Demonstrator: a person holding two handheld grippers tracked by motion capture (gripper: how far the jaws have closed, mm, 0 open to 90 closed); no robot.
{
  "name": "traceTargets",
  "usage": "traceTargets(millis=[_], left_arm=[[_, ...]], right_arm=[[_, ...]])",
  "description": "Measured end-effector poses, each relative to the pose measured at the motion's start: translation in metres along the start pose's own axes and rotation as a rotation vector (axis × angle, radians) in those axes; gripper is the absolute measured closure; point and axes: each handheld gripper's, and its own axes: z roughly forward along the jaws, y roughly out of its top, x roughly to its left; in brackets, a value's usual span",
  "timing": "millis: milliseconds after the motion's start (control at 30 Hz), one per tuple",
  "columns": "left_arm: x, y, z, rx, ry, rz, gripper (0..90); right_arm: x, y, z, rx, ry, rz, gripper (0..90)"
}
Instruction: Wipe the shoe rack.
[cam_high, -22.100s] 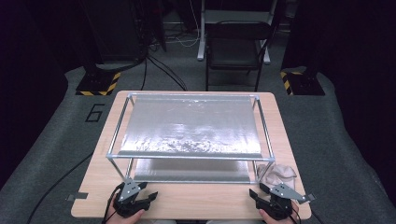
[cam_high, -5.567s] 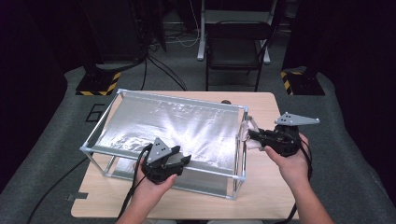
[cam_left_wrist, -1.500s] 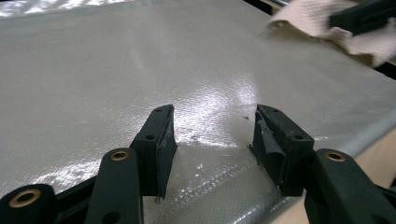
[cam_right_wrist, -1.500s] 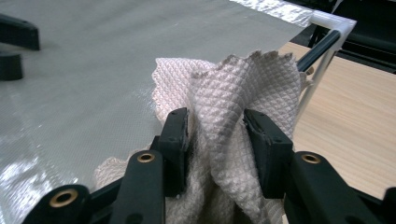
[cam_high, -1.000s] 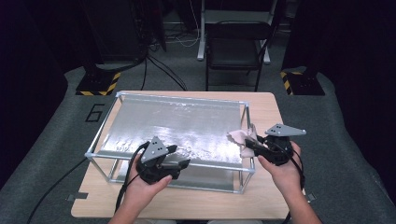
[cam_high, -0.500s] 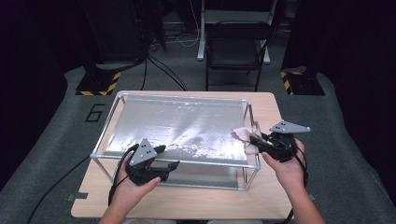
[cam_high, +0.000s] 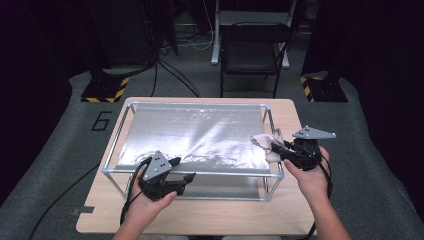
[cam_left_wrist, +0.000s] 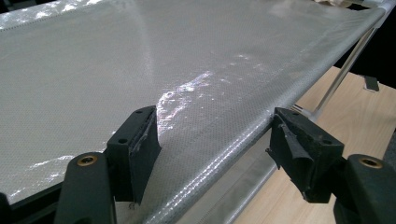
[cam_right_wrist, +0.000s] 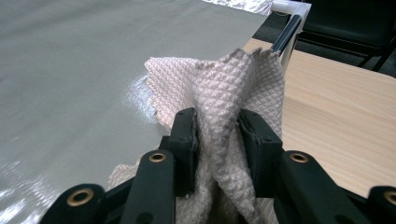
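Beige waffle-weave cloth (cam_right_wrist: 224, 98), one crumpled piece, is sitting pinched in the right gripper (cam_right_wrist: 217, 140) at the right edge of the single silvery mesh frame (cam_high: 200, 135). The left gripper (cam_left_wrist: 212, 140) is gaping wide over its near edge.

Black chair (cam_high: 252, 47) beyond wooden table (cam_high: 210, 215).

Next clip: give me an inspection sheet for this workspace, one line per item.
Surface: wooden table, bare along the near edge.
Job's things: metal frame carrying a shiny mesh sheet; waffle cloth on the sheet's right edge.
Clutter: nothing seen.
Grippers: left gripper open at the sheet's near edge; right gripper shut on the cloth.
Cables: black cable trailing from the left gripper.
Surroundings: dark chair beyond the table, grey floor.
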Motion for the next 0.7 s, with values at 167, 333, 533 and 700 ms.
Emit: traceTargets(millis=[167,333,533,700], left_arm=[[0.001,0.0,0.002,-0.008,-0.001,-0.004,32.8],[0.001,-0.001,0.002,-0.008,-0.002,-0.009,32.9],[0.001,0.0,0.002,-0.004,0.001,0.0,32.9],[0.0,-0.001,0.003,-0.008,0.001,0.007,33.0]], right_arm=[[0.005,-0.01,-0.014,-0.003,0.022,0.011,69.1],[0.01,-0.021,-0.027,-0.028,0.049,0.012,70.3],[0.015,-0.026,-0.047,-0.051,0.081,0.003,79.3],[0.023,-0.037,-0.063,-0.077,0.086,-0.021,79.5]])
